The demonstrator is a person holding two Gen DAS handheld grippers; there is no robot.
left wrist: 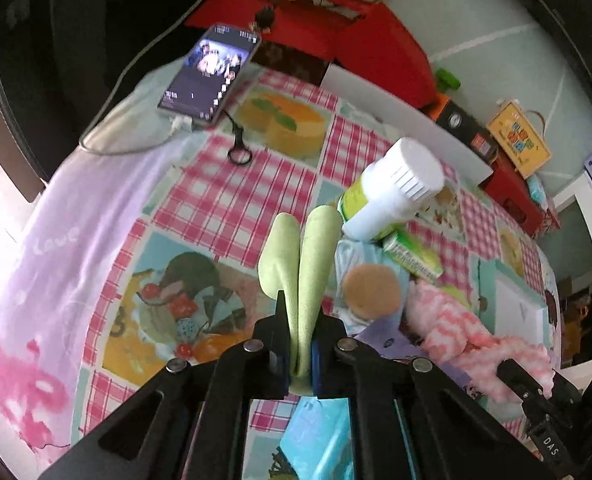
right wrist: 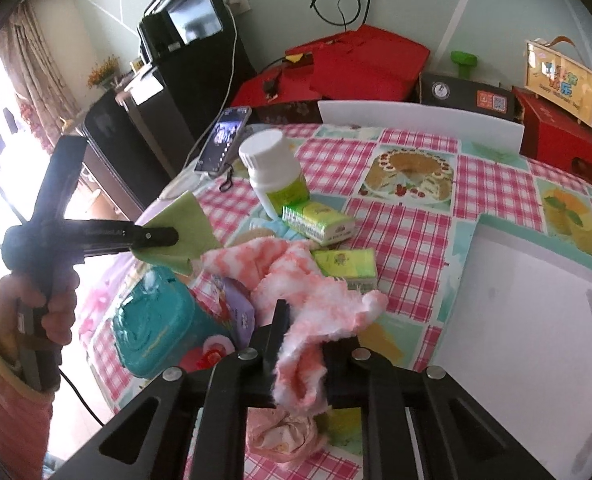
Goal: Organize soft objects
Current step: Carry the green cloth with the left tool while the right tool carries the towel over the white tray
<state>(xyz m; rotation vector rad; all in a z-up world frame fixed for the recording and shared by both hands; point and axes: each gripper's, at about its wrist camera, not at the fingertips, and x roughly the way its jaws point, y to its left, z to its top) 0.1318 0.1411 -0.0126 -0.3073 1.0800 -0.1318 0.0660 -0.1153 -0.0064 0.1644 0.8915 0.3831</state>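
A folded light-green cloth (left wrist: 316,256) stands up between the fingers of my left gripper (left wrist: 300,320), which is shut on its lower fold. The right wrist view shows the same left gripper (right wrist: 174,236) from the side, held by a hand (right wrist: 52,304) and lifting the green cloth (right wrist: 188,232) off the table. My right gripper (right wrist: 300,344) is shut on one end of a fluffy pink-and-white cloth (right wrist: 292,276). The rest of that cloth trails back over the pile on the table. In the left wrist view the pink cloth (left wrist: 456,320) lies at the lower right.
On the pink checked tablecloth (right wrist: 408,240) are a white pill bottle (right wrist: 272,168), two green tissue packs (right wrist: 320,222), a teal wipes pack (right wrist: 156,320) and a round tan puff (left wrist: 372,286). A phone (left wrist: 212,72) lies far left. A white tray (right wrist: 536,300) sits at right, with red boxes (right wrist: 360,64) behind.
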